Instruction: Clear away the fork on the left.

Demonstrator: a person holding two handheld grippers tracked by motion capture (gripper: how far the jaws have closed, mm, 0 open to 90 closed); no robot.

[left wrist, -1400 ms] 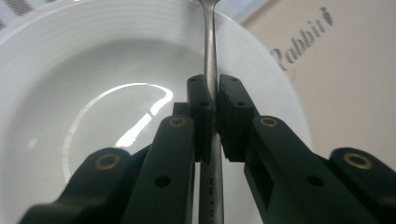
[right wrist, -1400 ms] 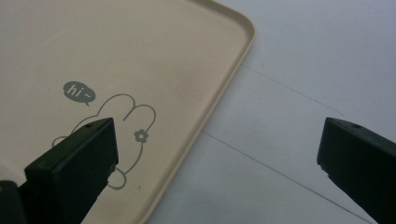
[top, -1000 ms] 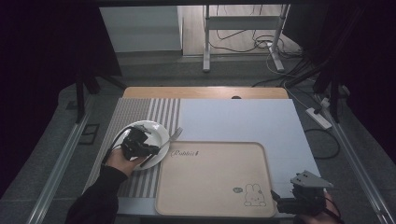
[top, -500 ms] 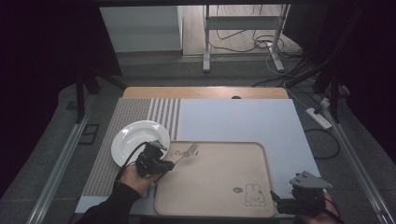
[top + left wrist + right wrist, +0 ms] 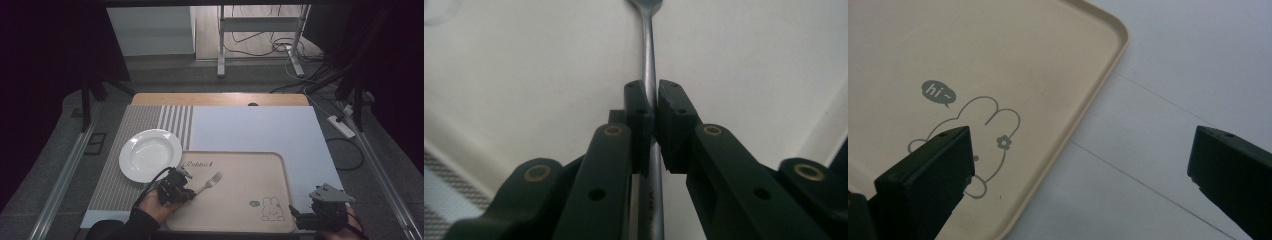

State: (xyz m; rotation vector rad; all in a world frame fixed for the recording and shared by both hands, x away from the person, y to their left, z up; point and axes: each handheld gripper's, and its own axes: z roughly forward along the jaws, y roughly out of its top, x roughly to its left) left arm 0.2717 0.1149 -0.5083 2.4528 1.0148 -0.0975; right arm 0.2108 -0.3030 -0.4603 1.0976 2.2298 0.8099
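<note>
A metal fork (image 5: 209, 182) hangs over the left part of the beige tray (image 5: 240, 165), tines pointing right and away. My left gripper (image 5: 186, 190) is shut on its handle. In the left gripper view the two black pads (image 5: 639, 117) clamp the fork's handle (image 5: 650, 65) over the tray's surface. My right gripper (image 5: 300, 216) rests at the tray's near right corner, jaws wide open. The right gripper view looks between the open fingers (image 5: 930, 172) at the tray's rabbit print (image 5: 980, 125) and its rim, with nothing between them.
A white plate (image 5: 150, 154) lies on the striped grey mat (image 5: 132, 125) left of the tray. A pale blue mat (image 5: 255, 127) covers the table's middle and right. Cables and a power strip (image 5: 341, 126) lie on the floor beyond.
My left gripper has carried the fork from over the plate rightward and nearer, to above the tray's left part. The right gripper has stayed where it was.
</note>
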